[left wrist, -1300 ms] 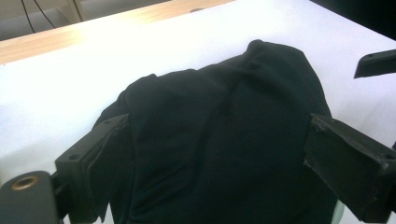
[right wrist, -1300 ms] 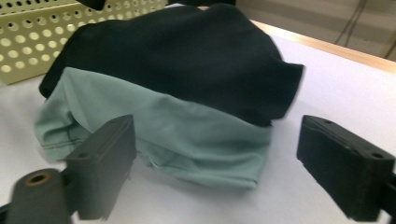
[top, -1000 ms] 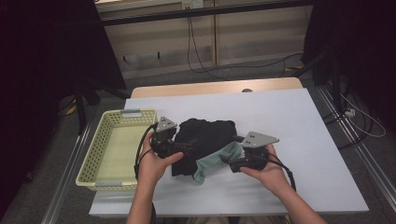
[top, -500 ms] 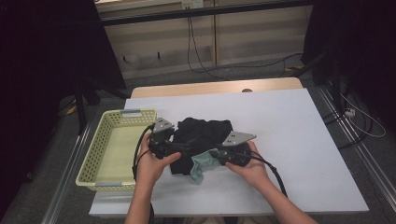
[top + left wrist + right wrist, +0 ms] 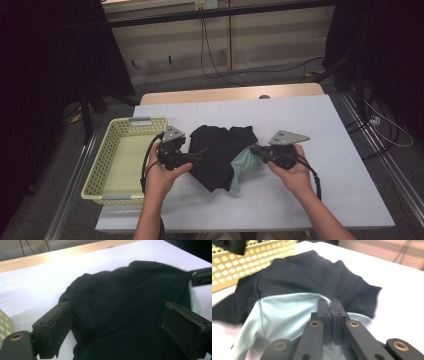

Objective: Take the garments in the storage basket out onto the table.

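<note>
A black garment (image 5: 215,150) lies crumpled on the white table (image 5: 325,130), over a pale green cloth (image 5: 245,167). My left gripper (image 5: 197,156) rests at the garment's left edge. In the left gripper view it (image 5: 125,325) stands open, with the black garment (image 5: 125,302) spread between its jaws. My right gripper (image 5: 254,149) is at the pile's right side. Its jaws have just been closing, and in the right gripper view it (image 5: 331,305) is shut on a fold of the pale green cloth (image 5: 287,312), with the black garment (image 5: 299,277) beyond.
A yellow perforated basket (image 5: 100,170) stands on the table's left part, just left of my left hand; its wall (image 5: 249,262) appears behind the clothes. A wooden strip (image 5: 230,94) runs along the table's far edge. Cables hang and lie on the floor behind.
My right gripper went left into the pile, shut on the pale green cloth, then drew back to the right, pulling the cloth with it. The left hand stayed put.
</note>
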`<action>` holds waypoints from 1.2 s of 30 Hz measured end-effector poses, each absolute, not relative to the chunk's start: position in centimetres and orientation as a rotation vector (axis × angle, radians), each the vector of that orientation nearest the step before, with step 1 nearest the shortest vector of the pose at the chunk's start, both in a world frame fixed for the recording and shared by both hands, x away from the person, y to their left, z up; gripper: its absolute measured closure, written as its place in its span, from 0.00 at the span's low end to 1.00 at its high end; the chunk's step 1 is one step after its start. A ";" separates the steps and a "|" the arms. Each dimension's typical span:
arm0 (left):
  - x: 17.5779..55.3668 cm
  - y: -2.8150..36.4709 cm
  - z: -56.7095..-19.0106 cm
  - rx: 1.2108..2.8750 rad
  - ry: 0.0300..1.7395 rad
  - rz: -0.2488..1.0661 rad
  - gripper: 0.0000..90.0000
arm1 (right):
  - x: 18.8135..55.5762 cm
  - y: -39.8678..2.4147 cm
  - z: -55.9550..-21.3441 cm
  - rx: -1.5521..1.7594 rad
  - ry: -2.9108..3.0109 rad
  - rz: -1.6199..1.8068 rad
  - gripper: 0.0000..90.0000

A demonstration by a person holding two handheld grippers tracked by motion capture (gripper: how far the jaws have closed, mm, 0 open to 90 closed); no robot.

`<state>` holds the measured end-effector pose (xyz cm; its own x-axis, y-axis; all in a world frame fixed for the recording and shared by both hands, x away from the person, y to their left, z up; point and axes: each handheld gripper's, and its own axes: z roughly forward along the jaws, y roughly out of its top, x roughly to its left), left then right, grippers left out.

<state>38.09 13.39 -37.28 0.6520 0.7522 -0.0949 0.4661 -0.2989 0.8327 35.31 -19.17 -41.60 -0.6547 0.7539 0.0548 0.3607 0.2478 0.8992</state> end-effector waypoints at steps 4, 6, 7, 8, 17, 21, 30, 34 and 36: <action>38.1 13.3 -37.3 1.948 0.954 0.398 0.12 | 34.7 -21.6 -41.7 1.053 2.114 1.365 0.99; 38.1 13.3 -37.3 1.951 0.953 0.402 0.13 | 34.4 -22.2 -42.0 1.069 2.111 1.366 0.99; 38.1 13.3 -37.3 1.953 0.952 0.403 0.13 | 34.3 -22.5 -42.1 1.073 2.109 1.365 0.99; 38.1 13.3 -37.4 1.952 0.958 0.401 0.13 | 34.2 -22.6 -42.2 1.076 2.108 1.367 0.99; 38.0 13.2 -37.5 1.946 0.959 0.407 0.14 | 34.1 -23.8 -42.3 1.108 2.091 1.353 0.99; 38.2 13.2 -37.3 1.947 0.956 0.410 0.14 | 33.9 -24.3 -42.7 1.121 2.093 1.330 0.99; 38.2 12.6 -37.5 1.950 0.950 0.402 0.15 | 33.4 -25.5 -42.9 1.179 2.078 1.271 0.99; 38.4 12.3 -37.7 1.963 0.945 0.395 0.16 | 33.2 -26.8 -43.1 1.218 2.066 1.272 0.99; 38.4 12.2 -37.8 1.963 0.947 0.392 0.16 | 33.1 -26.8 -43.2 1.219 2.072 1.271 0.99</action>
